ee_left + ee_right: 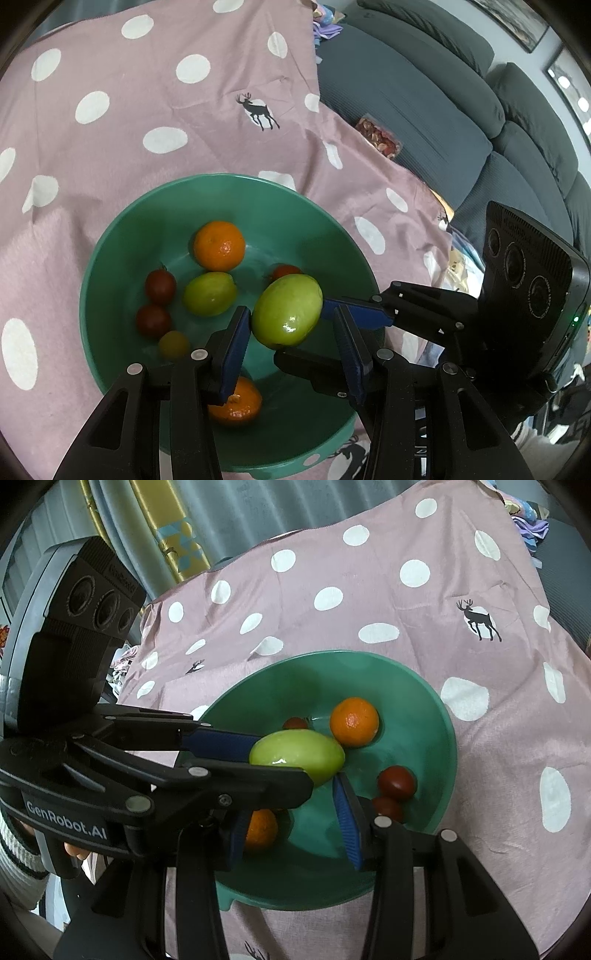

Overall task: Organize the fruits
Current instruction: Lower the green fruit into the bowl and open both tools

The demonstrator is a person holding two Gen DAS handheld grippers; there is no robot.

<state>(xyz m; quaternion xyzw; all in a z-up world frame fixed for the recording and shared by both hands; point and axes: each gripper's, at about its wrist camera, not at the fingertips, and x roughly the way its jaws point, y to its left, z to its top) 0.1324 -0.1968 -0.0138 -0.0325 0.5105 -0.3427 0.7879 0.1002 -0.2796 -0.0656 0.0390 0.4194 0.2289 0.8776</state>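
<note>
A green bowl (110,258) sits on a pink polka-dot cloth. In it lie two oranges (219,245), a small green fruit (209,293), several dark red tomatoes (160,285) and a small yellowish one. A large green fruit (287,311) hangs above the bowl. In the left wrist view the right gripper (314,332) comes in from the right and is shut on this fruit. My left gripper (291,354) is open, its fingers on either side of the fruit. In the right wrist view the left gripper (295,753) reaches in from the left around the same fruit (297,756); the bowl (439,716) lies below.
The pink cloth (129,122) covers the surface around the bowl. A grey sofa (424,110) stands to the right, with a snack packet (380,138) on it. Curtains (221,517) hang behind the cloth.
</note>
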